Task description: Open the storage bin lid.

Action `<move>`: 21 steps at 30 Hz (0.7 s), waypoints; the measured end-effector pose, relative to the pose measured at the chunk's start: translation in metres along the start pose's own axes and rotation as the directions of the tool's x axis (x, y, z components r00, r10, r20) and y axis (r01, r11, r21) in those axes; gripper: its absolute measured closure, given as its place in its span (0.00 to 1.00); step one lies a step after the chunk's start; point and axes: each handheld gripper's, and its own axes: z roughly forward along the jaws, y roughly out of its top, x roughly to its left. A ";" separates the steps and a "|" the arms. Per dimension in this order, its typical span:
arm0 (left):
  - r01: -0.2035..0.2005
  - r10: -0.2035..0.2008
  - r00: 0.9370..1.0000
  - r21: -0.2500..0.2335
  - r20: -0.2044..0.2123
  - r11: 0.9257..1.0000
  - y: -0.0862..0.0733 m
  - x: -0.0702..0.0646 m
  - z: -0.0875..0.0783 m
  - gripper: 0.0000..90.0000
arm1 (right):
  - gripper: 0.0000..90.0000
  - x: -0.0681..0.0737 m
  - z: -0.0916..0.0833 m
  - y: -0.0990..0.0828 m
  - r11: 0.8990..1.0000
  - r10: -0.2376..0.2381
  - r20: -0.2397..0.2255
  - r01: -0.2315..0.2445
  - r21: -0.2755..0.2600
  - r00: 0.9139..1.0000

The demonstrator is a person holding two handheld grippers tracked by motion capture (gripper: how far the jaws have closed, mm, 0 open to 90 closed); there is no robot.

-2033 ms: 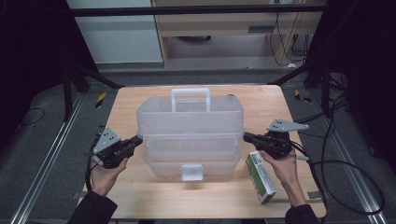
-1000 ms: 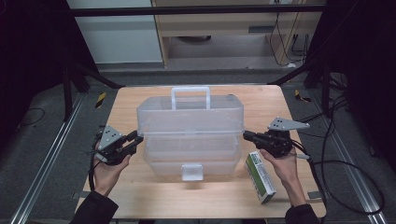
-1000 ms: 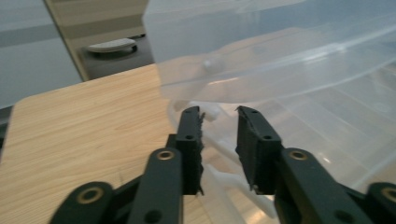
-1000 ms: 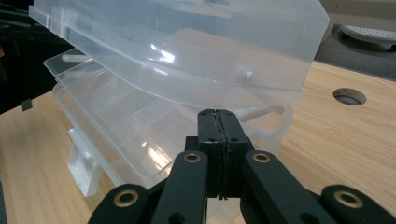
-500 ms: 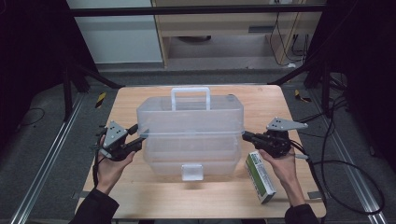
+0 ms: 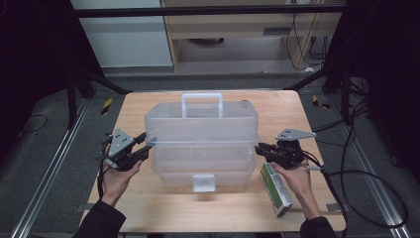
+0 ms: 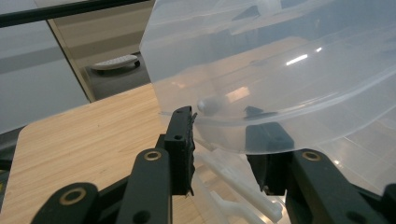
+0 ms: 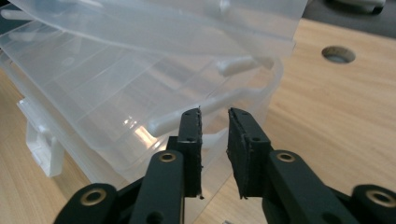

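Your left gripper [image 6: 143, 144] holds its jaws apart around the box [image 6: 203, 144] lid edge; your right gripper [image 8: 214, 126] jaws, just opened, hold nothing. A one-sided lift may tip the box.

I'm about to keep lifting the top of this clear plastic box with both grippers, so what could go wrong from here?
1. The left gripper straddles only the thin edge of the lid, so it may slip off.
2. The right gripper has just been opening, with nothing between its fingers; that end looks unsupported, so the clear plastic box could tilt.
3. The green carton lies beside the box and could get knocked.
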 end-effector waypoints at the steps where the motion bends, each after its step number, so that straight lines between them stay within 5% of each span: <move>1: 0.003 -0.003 1.000 0.002 0.002 1.000 0.000 0.000 0.000 0.69 | 0.80 0.000 0.001 -0.001 1.000 0.000 0.003 0.000 0.007 1.000; 9: 0.007 -0.007 1.000 0.002 0.009 1.000 0.000 0.001 0.000 0.69 | 0.77 0.001 0.015 -0.009 0.998 0.002 0.003 -0.002 0.068 1.000; 21: -0.005 0.005 1.000 -0.002 0.004 1.000 0.007 0.004 0.001 0.70 | 0.81 0.005 0.021 -0.010 0.996 0.004 0.006 -0.005 0.089 1.000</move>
